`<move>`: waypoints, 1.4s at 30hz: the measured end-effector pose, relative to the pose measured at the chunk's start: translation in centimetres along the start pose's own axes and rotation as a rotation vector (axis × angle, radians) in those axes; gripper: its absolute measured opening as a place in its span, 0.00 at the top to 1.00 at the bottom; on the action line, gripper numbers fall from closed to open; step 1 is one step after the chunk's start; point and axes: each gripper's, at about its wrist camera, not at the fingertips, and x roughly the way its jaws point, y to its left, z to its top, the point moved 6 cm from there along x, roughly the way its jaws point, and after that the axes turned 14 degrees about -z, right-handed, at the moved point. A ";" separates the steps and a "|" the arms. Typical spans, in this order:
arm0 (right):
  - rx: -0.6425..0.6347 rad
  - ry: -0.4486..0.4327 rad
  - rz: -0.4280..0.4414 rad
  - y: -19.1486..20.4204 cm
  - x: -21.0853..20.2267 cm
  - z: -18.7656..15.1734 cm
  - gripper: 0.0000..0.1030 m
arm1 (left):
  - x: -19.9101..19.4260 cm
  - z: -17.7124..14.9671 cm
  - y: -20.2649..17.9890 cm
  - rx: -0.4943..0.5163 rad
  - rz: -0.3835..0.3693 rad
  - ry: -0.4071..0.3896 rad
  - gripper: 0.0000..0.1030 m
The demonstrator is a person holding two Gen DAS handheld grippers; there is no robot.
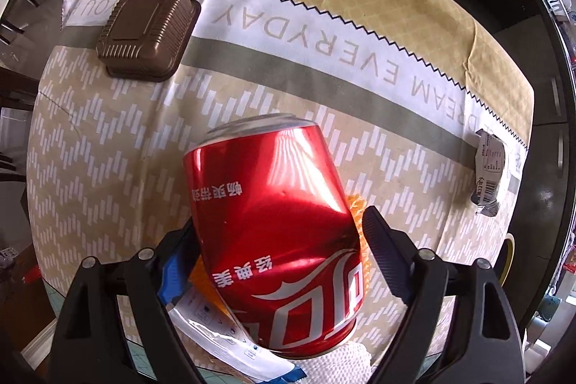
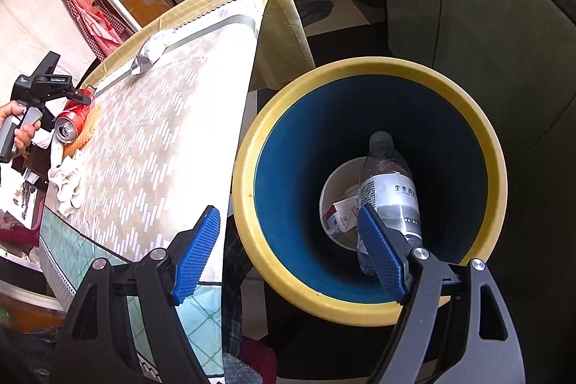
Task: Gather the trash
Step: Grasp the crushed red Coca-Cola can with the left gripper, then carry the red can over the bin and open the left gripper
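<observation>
Hand-held gripper [image 1: 277, 240] astride red can [image 1: 277, 222]

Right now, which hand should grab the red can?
Probably the left. Its fingers already sit on either side of the red can, open. The right gripper is empty, over by the yellow-rimmed bin, away from the can.

One red can [image 1: 277, 233], one brown ribbed container [image 1: 147, 35], one crumpled silver wrapper [image 1: 490, 173] and one white paper towel [image 2: 66, 179] on the desk [image 1: 108, 146]. One bin [image 2: 360, 71], holding one clear bottle [image 2: 390, 182] and one white cup [image 2: 333, 193].
</observation>
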 end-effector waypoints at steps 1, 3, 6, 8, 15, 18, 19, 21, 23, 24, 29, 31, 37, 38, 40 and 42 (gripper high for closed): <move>-0.001 0.000 0.001 0.0 0.0 0.0 0.24 | 0.3 0.0 0.0 0.002 0.003 0.005 0.21; -0.003 0.001 0.003 0.0 0.1 0.0 0.24 | 0.7 0.1 -0.2 0.011 0.003 0.009 0.22; 0.000 0.003 0.004 -0.3 0.1 -0.1 0.24 | 1.1 0.4 -0.5 0.026 0.000 0.005 0.30; 0.003 0.004 0.001 -0.5 0.1 -0.3 0.24 | 1.1 0.5 -0.6 0.038 -0.003 -0.001 0.30; 0.009 0.001 0.003 -0.9 -0.1 -0.5 0.24 | -0.2 1.0 -0.6 0.108 -0.001 -0.027 0.31; 0.006 -0.001 0.005 -0.7 -0.3 -0.5 0.24 | -1.2 0.6 -1.1 0.134 -0.010 -0.044 0.31; 0.004 -0.002 0.007 -0.7 -0.4 -0.5 0.24 | -1.6 0.5 -1.3 0.142 -0.011 -0.052 0.31; 0.000 -0.003 0.007 -0.6 -0.5 -0.5 0.24 | -2.5 0.3 -1.6 0.162 -0.015 -0.063 0.31; -0.003 -0.003 0.009 -0.4 -0.6 -0.6 0.24 | -3.3 -0.1 -2.0 0.182 -0.023 -0.070 0.31; -0.004 -0.003 0.010 -0.4 -0.6 -0.6 0.24 | -3.7 -0.3 -2.2 0.193 -0.024 -0.077 0.31; -0.006 -0.012 0.009 -0.4 -1.1 -0.8 0.24 | -5.6 -1.9 -4.2 0.281 -0.027 -0.098 0.31; -0.003 -0.022 0.007 -0.7 -1.6 -0.7 0.24 | -6.1 -3.0 -5.5 0.323 -0.031 -0.099 0.31; 0.025 -0.075 -0.025 -2.4 -3.9 -0.7 0.24 | -4.9 -7.6 -10.8 0.494 -0.057 -0.052 0.31; 0.031 -0.082 -0.030 -2.7 -4.4 -0.7 0.24 | -4.6 -8.5 -12.3 0.530 -0.066 -0.036 0.31; 0.040 -0.094 -0.045 -3.4 -5.2 -0.9 0.24 | -3.3 -10.4 -15.8 0.604 -0.086 -0.004 0.31; 0.049 -0.103 -0.066 -4.1 -5.9 -1.2 0.24 | -2.0 -12.6 -19.3 0.684 -0.108 0.032 0.31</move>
